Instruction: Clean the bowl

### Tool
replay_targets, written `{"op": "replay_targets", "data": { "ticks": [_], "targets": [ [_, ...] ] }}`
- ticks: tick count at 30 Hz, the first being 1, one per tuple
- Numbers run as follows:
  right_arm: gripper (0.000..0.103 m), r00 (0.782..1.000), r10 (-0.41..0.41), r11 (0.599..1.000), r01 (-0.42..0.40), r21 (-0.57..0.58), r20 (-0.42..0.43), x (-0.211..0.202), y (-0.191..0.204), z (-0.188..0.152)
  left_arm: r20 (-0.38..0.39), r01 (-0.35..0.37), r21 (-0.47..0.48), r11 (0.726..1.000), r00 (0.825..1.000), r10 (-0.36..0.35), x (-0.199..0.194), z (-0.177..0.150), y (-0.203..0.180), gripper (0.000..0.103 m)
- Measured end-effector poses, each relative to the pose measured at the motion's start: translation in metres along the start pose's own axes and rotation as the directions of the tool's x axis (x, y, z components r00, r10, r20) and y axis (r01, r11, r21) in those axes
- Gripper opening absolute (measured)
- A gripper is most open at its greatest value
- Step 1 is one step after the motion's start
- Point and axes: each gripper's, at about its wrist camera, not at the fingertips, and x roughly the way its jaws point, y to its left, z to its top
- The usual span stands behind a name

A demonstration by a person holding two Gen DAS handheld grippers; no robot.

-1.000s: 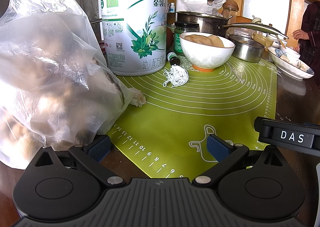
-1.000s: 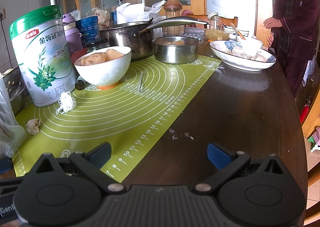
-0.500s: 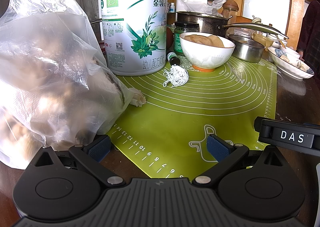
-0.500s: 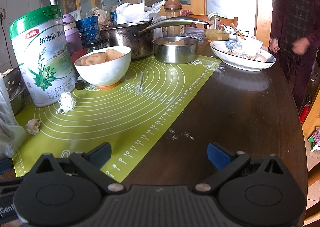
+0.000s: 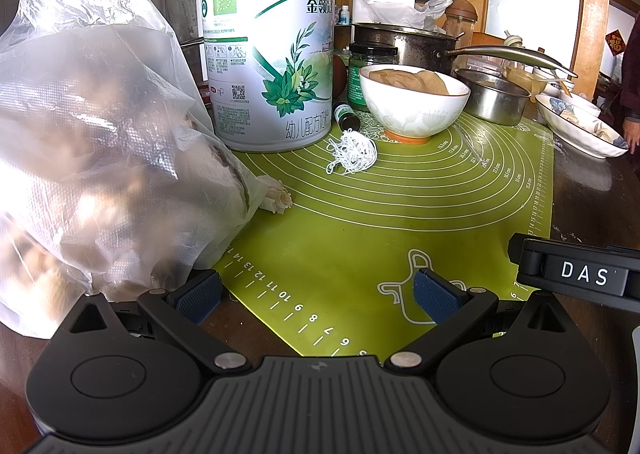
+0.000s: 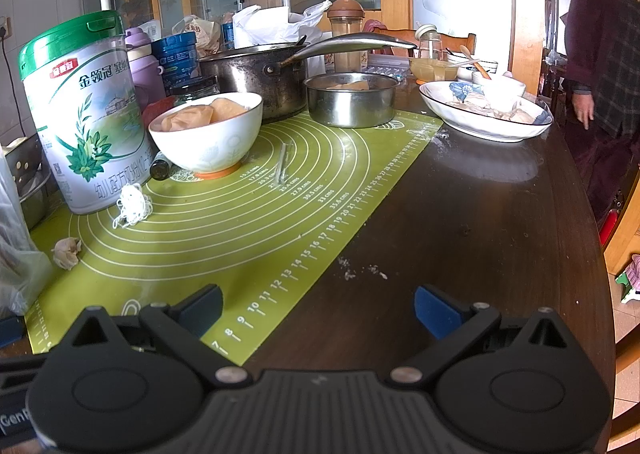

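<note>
A white bowl (image 5: 412, 107) on an orange foot stands on the far part of the green mat (image 5: 380, 230), with crumpled tan paper (image 5: 420, 81) inside it. It also shows in the right wrist view (image 6: 208, 139). My left gripper (image 5: 318, 296) is open and empty, low over the mat's near edge, far short of the bowl. My right gripper (image 6: 318, 312) is open and empty, over the mat's edge and the dark table (image 6: 480, 238).
A tall green-lidded tin (image 5: 270, 41) stands left of the bowl, a filled plastic bag (image 5: 100, 157) at the near left. A string tangle (image 5: 352, 151), small vial (image 5: 346, 117), steel pan (image 6: 352, 99), pot (image 6: 256, 71) and dish (image 6: 486, 111) surround it. A person (image 6: 600, 65) stands at the right.
Both grippers have stayed still. The person at the far right has shifted further right, toward the frame edge.
</note>
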Motion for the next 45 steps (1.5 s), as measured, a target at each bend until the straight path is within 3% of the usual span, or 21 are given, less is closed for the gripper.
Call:
{"op": "replay_targets", "data": {
  "ticks": [45],
  "targets": [
    [0.103,1.0,0.0,1.0,0.0,0.0,0.0,0.0002,0.0004,-0.0001,0.0,0.0,0.0,1.0,1.0,0.0,-0.0001,0.0,0.0002,0.103]
  ]
}}
